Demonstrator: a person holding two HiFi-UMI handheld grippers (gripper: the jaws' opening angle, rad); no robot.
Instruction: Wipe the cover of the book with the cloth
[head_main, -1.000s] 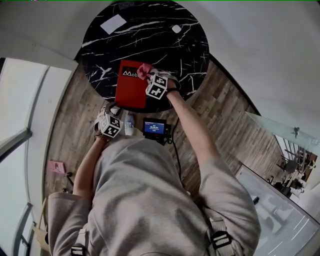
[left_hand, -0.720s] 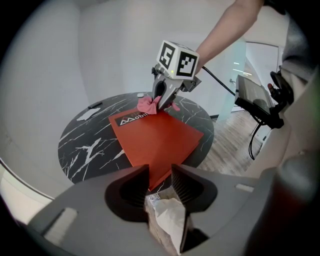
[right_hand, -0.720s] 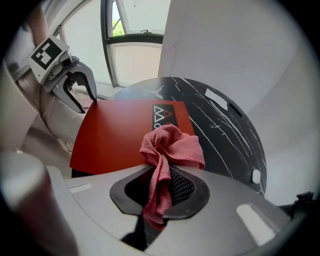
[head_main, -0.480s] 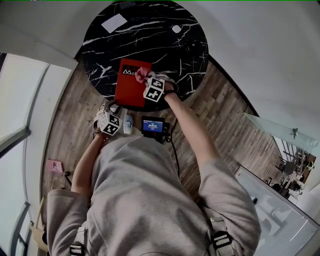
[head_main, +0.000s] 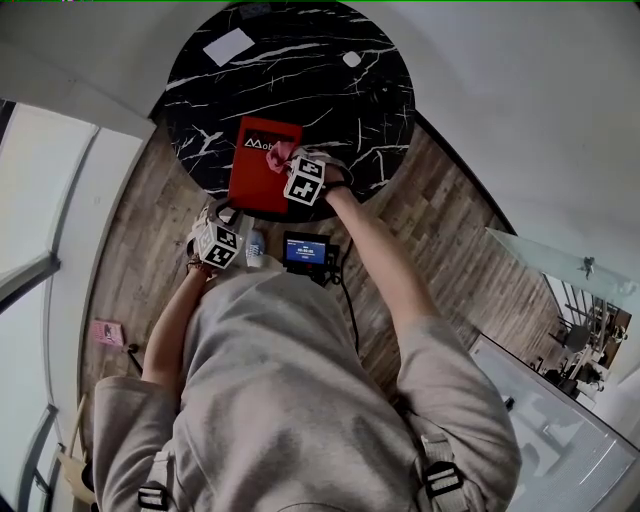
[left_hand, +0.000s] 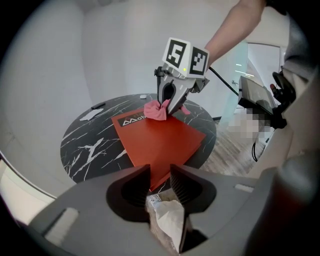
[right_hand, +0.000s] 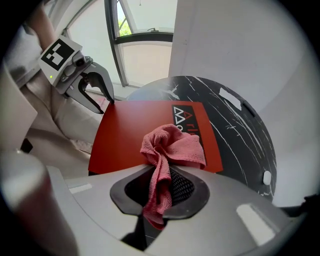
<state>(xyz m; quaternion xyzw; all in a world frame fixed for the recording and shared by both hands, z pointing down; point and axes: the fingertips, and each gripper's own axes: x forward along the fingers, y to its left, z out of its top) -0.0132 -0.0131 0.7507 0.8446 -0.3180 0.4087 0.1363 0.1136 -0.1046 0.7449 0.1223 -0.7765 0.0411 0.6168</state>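
Observation:
A red book (head_main: 255, 180) lies on the near side of the round black marble table (head_main: 330, 90), its near corner over the rim. My right gripper (head_main: 290, 162) is shut on a bunched pink cloth (right_hand: 172, 145), which rests on the cover near the white logo (right_hand: 186, 119). In the left gripper view the right gripper (left_hand: 167, 103) presses the cloth (left_hand: 156, 111) down on the book (left_hand: 160, 142). My left gripper (head_main: 224, 216) is open and empty, just off the table's near edge by the book's corner; its jaws (left_hand: 160, 177) stand apart.
A white card (head_main: 227, 46) and a small white object (head_main: 352, 58) lie at the table's far side. A device with a blue screen (head_main: 305, 249) and a small bottle (head_main: 257, 245) hang at the person's waist. Wood floor surrounds the table, windows to the left.
The right gripper has dragged the cloth a little down the cover, toward the person and slightly left. The left gripper has hardly moved.

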